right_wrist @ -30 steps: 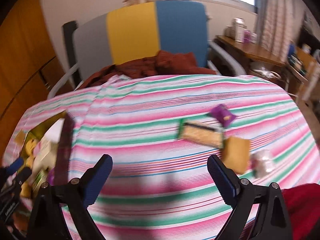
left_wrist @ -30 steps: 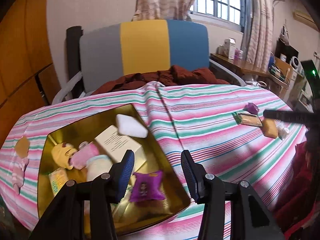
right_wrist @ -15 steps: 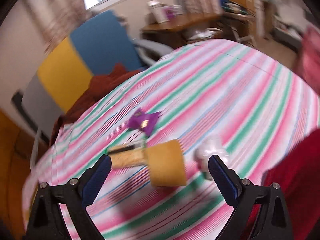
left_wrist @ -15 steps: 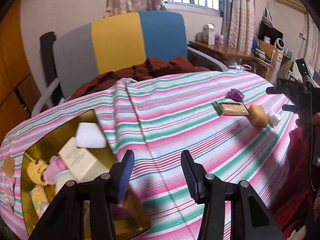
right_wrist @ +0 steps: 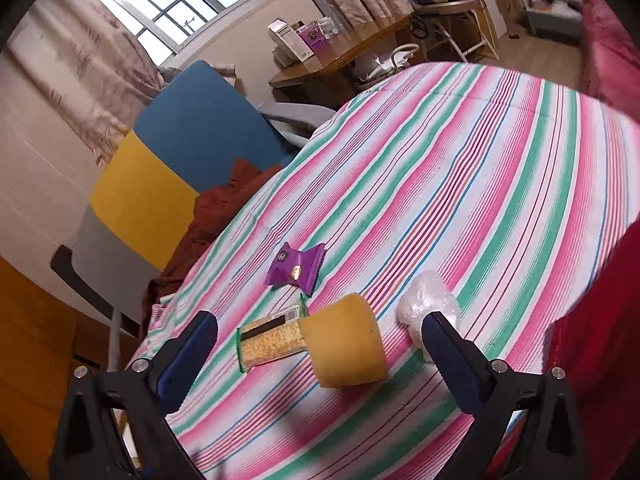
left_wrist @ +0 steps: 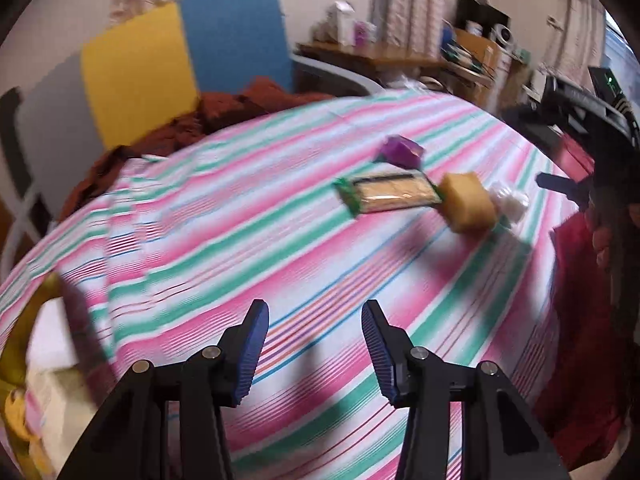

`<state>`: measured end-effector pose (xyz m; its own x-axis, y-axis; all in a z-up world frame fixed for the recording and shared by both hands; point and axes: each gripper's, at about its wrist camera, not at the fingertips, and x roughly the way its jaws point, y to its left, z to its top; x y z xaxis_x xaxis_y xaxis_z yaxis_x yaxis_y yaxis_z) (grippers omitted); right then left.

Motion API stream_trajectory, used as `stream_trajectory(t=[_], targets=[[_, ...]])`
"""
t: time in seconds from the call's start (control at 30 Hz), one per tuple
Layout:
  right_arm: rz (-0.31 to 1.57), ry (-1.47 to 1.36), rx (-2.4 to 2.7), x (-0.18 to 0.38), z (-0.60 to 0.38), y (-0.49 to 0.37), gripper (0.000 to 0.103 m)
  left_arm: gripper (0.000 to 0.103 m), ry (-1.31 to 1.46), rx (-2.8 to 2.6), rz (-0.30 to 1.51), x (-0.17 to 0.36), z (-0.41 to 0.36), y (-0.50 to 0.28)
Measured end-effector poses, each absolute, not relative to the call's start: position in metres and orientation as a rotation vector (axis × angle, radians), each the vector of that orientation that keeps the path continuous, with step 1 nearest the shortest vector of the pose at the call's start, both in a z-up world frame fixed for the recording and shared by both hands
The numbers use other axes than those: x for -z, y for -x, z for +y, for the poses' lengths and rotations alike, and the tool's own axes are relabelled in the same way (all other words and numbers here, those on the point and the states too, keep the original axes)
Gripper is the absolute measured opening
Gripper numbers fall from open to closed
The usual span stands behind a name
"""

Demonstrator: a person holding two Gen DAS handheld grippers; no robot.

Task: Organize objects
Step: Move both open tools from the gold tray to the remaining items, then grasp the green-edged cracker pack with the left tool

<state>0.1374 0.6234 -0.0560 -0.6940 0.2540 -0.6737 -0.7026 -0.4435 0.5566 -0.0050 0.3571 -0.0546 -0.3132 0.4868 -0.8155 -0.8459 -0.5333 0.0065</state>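
On the striped tablecloth [right_wrist: 460,184] lie a purple candy packet [right_wrist: 295,268], a green-edged cracker bar [right_wrist: 269,340], a yellow sponge block [right_wrist: 343,346] and a clear plastic wrapper [right_wrist: 429,300]. My right gripper [right_wrist: 320,346] stands open, its fingers either side of the sponge block and cracker bar. In the left wrist view the same purple packet [left_wrist: 402,152], cracker bar [left_wrist: 388,196], sponge block [left_wrist: 468,202] and wrapper [left_wrist: 510,202] sit far ahead on the right. My left gripper [left_wrist: 315,350] is open and empty over bare cloth. The gold tin [left_wrist: 18,344] shows only at the far left edge.
A grey, yellow and blue chair [right_wrist: 160,168] with a rust-brown cloth [right_wrist: 224,208] stands behind the table. A wooden desk [right_wrist: 344,52] with boxes stands further back. A red sleeve [left_wrist: 580,320] and the other gripper's body [left_wrist: 580,120] are at the right of the left wrist view.
My left gripper has swung right, away from the gold tin toward the loose items. My right gripper has closed in on the sponge block and cracker bar. Both stay open.
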Motion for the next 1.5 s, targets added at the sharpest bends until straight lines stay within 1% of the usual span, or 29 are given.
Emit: stream_trajectory(t=[0.13, 0.2, 0.23, 0.27, 0.3, 0.53, 0.73, 0.77, 1.0, 1.07, 1.1, 1.17, 1.2, 1.23, 1.5], targets=[[1.211, 0.697, -2.153, 0.061, 0.627, -0.136, 0.103, 0.064, 0.907, -1.821, 0.687, 0.061, 0.399, 0.003], [1.224, 0.69, -2.158, 0.062, 0.628, -0.136, 0.103, 0.067, 0.853, -1.743, 0.744, 0.064, 0.421, 0.004], [1.235, 0.685, -2.158, 0.063, 0.628, -0.136, 0.103, 0.07, 0.822, -1.702, 0.764, 0.066, 0.432, 0.005], [1.249, 0.68, -2.159, 0.063, 0.629, -0.137, 0.103, 0.077, 0.809, -1.672, 0.784, 0.067, 0.439, 0.006], [1.256, 0.677, -2.158, 0.064, 0.629, -0.137, 0.103, 0.079, 0.797, -1.643, 0.811, 0.07, 0.448, 0.007], [1.34, 0.631, -2.147, 0.069, 0.636, -0.143, 0.103, 0.082, 0.682, -1.504, 0.945, 0.085, 0.499, 0.02], [1.372, 0.609, -2.125, 0.073, 0.639, -0.146, 0.103, 0.082, 0.703, -1.389, 1.008, 0.109, 0.528, 0.027], [1.372, 0.608, -2.122, 0.073, 0.639, -0.146, 0.103, 0.084, 0.695, -1.388, 1.007, 0.112, 0.53, 0.028], [1.364, 0.619, -2.104, 0.074, 0.64, -0.146, 0.103, 0.084, 0.82, -1.419, 0.842, 0.117, 0.536, 0.048], [1.363, 0.619, -2.102, 0.074, 0.64, -0.147, 0.103, 0.08, 0.833, -1.442, 0.807, 0.117, 0.532, 0.05], [1.365, 0.616, -2.099, 0.075, 0.64, -0.147, 0.103, 0.078, 0.83, -1.455, 0.811, 0.116, 0.53, 0.048], [1.375, 0.607, -2.088, 0.076, 0.642, -0.149, 0.103, 0.061, 0.833, -1.469, 0.808, 0.113, 0.523, 0.044], [1.383, 0.604, -2.081, 0.076, 0.643, -0.15, 0.103, 0.058, 0.831, -1.478, 0.815, 0.112, 0.519, 0.041], [1.393, 0.602, -2.071, 0.078, 0.644, -0.151, 0.103, 0.052, 0.832, -1.489, 0.815, 0.111, 0.514, 0.039], [1.385, 0.606, -2.043, 0.079, 0.646, -0.152, 0.103, 0.052, 0.96, -1.656, 0.705, 0.108, 0.443, 0.035]])
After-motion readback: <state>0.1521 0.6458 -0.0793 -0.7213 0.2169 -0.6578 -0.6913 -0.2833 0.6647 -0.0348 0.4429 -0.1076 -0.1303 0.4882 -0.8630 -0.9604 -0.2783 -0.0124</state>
